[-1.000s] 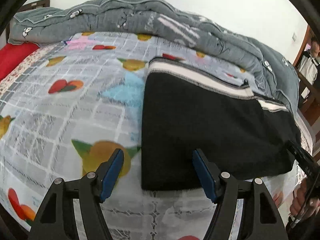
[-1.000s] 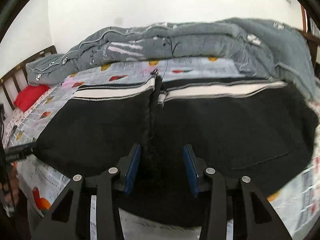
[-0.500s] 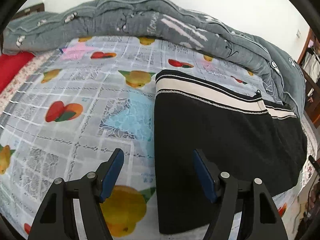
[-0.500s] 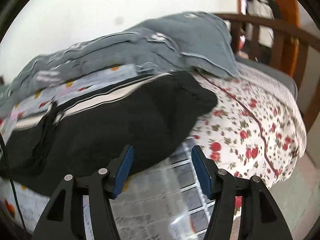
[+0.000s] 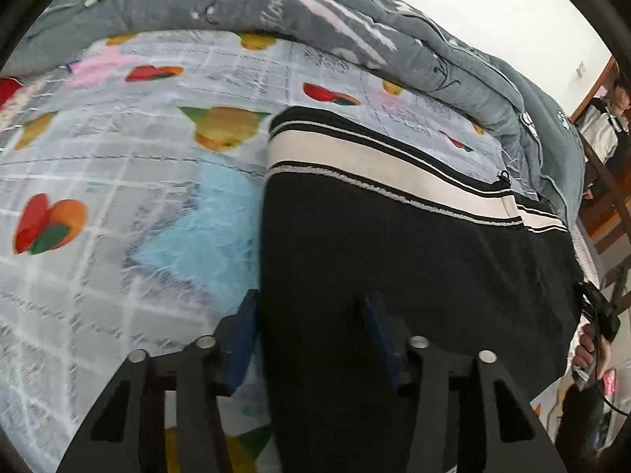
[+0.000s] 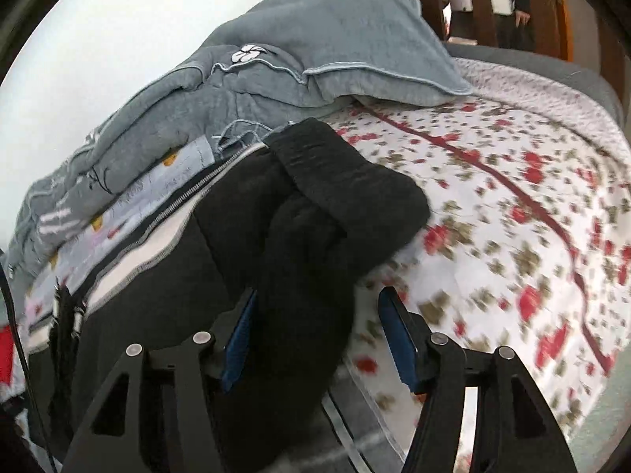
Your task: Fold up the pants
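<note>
Pants [image 5: 414, 260]: one black pair, beside one grey quilt [image 5: 355, 12].

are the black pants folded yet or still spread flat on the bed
Folded at least once, not finished. The black pants lie doubled lengthwise, white side stripes stacked along the far edge, still stretched long across the bed.

Fruit-print sheet [image 5: 118, 181] left of pants [image 5: 394, 260] open — quilt [image 5: 236, 4] blocks far side.

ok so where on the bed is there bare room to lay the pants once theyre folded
Two free patches: the fruit-print sheet left of the black pants, up to the grey quilt; and the red-flower sheet beyond the pants' bunched end, below the quilt's corner. Crowded: the quilt fills the far side.
</note>
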